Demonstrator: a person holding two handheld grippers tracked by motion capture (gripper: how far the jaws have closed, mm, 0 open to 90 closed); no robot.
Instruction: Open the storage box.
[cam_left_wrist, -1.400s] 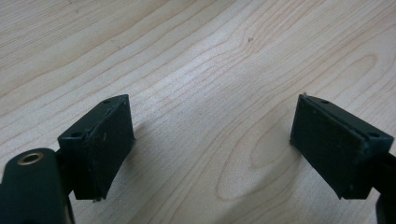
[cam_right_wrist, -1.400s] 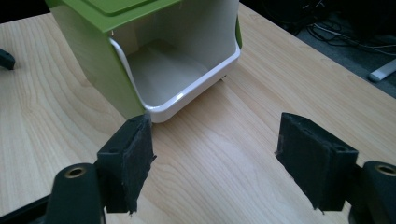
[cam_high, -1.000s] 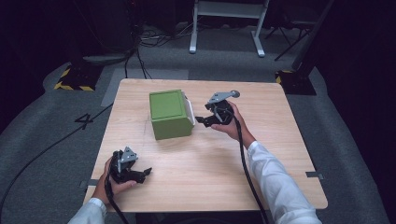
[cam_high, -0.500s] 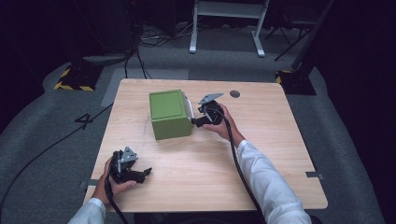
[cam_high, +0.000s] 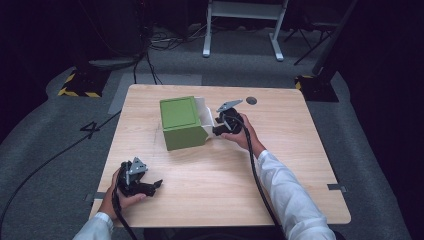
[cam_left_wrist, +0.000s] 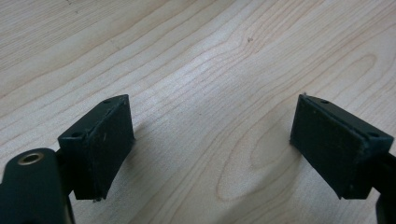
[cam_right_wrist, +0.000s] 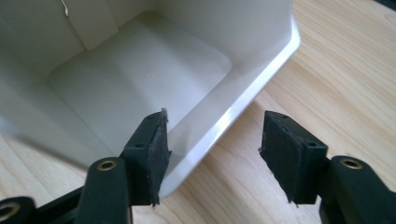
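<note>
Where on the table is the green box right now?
In the high view, the green box lies on its side left of centre, toward the far edge, the right gripper at its white opening.

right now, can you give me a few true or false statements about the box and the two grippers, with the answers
1. The green box lies on its side with its white inside facing the right gripper. True.
2. The right gripper is shut on the box's rim. False: its jaws stand apart, one inside the white opening and one outside over the table.
3. The left gripper is open over bare wood. True.
4. The left gripper touches the box. False: it sits near the table's front edge, well apart from the box.
5. Something lies inside the box. False: the part of the inside that shows is empty.
</note>
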